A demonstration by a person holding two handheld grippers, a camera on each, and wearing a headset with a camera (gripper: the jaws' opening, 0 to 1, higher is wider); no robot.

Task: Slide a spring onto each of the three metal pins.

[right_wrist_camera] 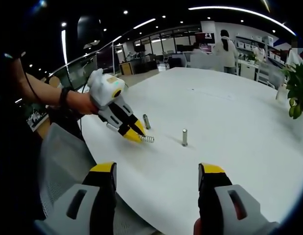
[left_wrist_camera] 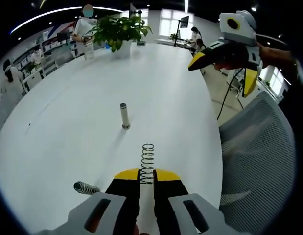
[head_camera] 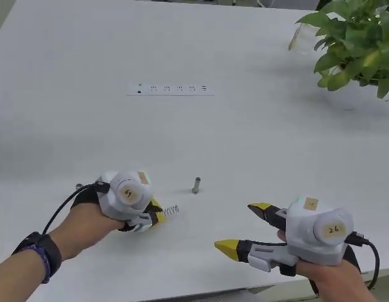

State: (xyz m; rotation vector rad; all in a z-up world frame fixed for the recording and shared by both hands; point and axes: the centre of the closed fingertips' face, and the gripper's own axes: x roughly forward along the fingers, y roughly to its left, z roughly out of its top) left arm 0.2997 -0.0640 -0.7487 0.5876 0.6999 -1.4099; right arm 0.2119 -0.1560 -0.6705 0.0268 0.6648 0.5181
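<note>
My left gripper is shut on one end of a small steel spring, which sticks out forward just above the white table. A short metal pin stands upright a little beyond the spring's free end, apart from it. In the right gripper view the left gripper holds the spring, with a second pin behind it. Another coiled spring lies on the table by my left jaw. My right gripper hovers open and holds nothing, near the table's front edge.
A white power strip lies flat further back on the table. A potted green plant and a clear glass stand at the back right. A grey mesh chair sits just off the table's edge.
</note>
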